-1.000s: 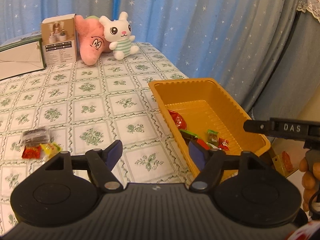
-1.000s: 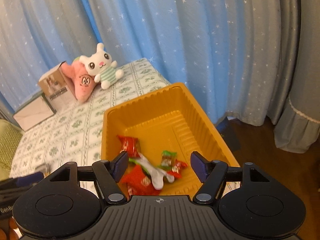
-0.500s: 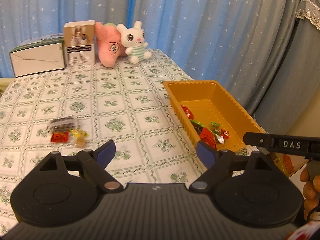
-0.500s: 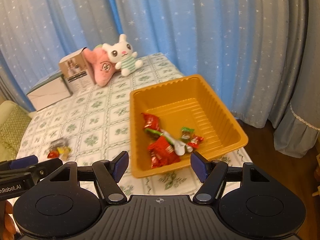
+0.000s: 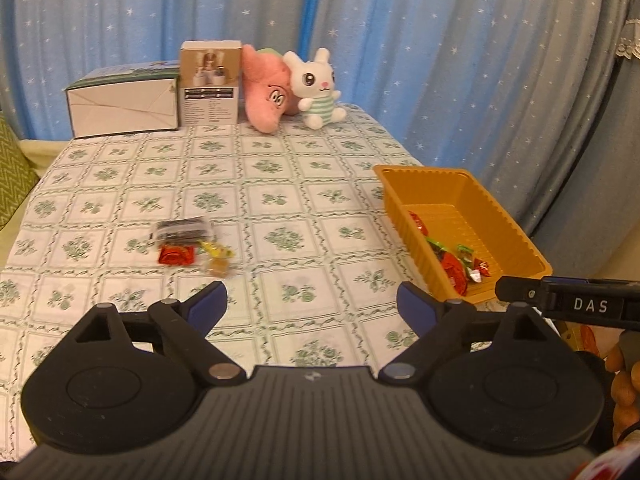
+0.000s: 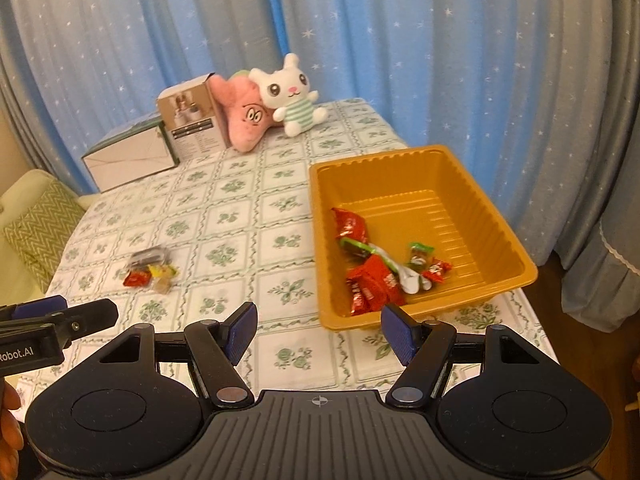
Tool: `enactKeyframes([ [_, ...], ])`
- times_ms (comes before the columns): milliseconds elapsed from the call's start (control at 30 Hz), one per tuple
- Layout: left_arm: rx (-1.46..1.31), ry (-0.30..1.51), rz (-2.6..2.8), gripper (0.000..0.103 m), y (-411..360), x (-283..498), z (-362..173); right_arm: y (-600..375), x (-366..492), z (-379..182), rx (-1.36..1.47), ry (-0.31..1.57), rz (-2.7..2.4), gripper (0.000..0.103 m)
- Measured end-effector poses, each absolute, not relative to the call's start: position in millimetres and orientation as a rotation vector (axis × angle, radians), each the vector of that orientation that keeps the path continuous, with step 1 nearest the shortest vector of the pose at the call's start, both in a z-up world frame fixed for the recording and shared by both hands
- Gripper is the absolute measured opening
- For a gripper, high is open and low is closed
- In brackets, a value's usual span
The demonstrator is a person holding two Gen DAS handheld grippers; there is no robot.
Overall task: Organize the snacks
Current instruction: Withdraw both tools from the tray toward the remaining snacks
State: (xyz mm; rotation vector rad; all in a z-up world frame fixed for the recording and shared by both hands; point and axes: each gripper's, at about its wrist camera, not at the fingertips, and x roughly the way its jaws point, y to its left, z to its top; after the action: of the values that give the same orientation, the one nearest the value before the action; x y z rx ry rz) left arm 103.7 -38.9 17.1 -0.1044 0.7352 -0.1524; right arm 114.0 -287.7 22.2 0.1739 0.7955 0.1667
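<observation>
On the table (image 5: 280, 184), covered with a cloth of green flower squares, we see two groups of snacks. One group is a small pile of loose snacks (image 5: 188, 246): a dark packet, a red wrapper and some yellow pieces, lying close together on the cloth. The other snacks (image 6: 380, 268), mostly red wrappers with some green and white, lie inside the orange tray (image 6: 492, 220) near the right edge of the table.

We hold the left gripper (image 5: 312, 308) above the near part of the table. Its jaws are opening at this moment, and between them we see only the cloth. The loose pile lies ahead of this gripper and a little to the left of its left finger, apart from it. The tray is ahead and to the right, beyond the right finger.

Our right gripper (image 6: 318, 330) has its jaws apart and holds nothing. From its camera, the near wall of the tray stands just ahead of the right finger, and the wrapped snacks in the tray lie just behind that wall. The loose pile (image 6: 150, 270) is well to the left of this gripper.

At the far end of the table stand a white box (image 5: 124, 106), a smaller carton (image 5: 210, 88), a pink plush (image 5: 266, 94) and a white rabbit plush (image 5: 316, 88), in front of a blue curtain (image 5: 440, 60) with stars.
</observation>
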Motion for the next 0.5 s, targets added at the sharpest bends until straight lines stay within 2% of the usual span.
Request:
enactKeyframes([
  [500,-0.108,0.733,-0.109,0.091,-15,103,16,-266,120,18,0.152,0.809,0.198,0.068],
])
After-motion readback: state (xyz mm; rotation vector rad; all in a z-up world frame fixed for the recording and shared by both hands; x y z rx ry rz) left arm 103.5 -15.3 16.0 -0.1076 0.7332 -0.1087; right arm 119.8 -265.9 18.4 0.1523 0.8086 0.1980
